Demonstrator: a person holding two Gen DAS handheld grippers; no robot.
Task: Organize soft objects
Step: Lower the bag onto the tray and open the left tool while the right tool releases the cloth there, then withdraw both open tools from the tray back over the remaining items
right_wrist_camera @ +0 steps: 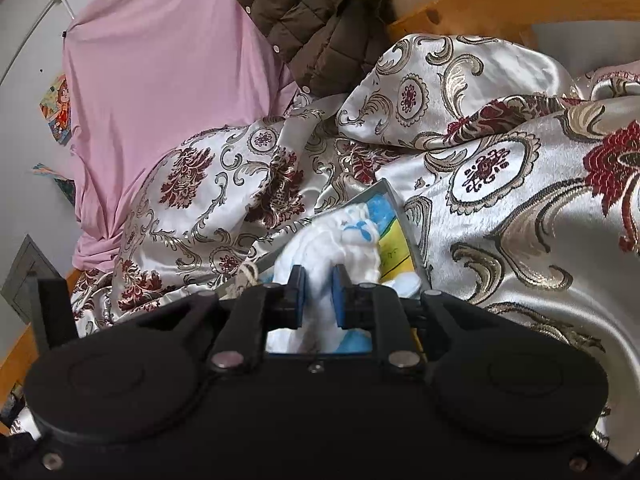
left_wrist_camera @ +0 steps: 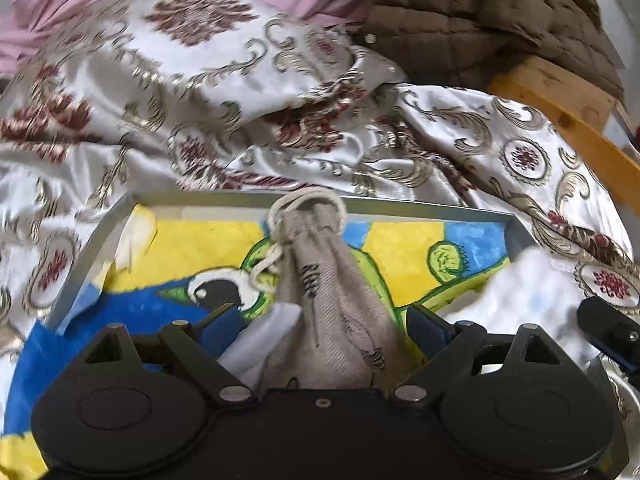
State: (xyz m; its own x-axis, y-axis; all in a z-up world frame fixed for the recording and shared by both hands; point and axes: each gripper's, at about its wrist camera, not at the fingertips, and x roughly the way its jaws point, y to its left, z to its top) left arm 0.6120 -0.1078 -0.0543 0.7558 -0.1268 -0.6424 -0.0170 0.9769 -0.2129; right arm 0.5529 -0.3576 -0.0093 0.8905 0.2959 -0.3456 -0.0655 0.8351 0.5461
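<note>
So there's a small grey-beige drawstring pouch (left_wrist_camera: pixel 336 304) with dark little markings printed on it, cinched shut at the top with a cream cord (left_wrist_camera: pixel 280 236) looped around the neck. It lies lengthwise in a shallow grey tray (left_wrist_camera: pixel 96 240), neck toward the far rim, on top of the colourful blue, yellow and green drawing lining the bottom. Just beside it, toward the right corner of the tray, is a fluffy white cloth (right_wrist_camera: pixel 340 240) with pale blue patches, bunched up and raised off the lining. It's blurry in the left view, so the pattern's hard to tell, maybe a bow.
</note>
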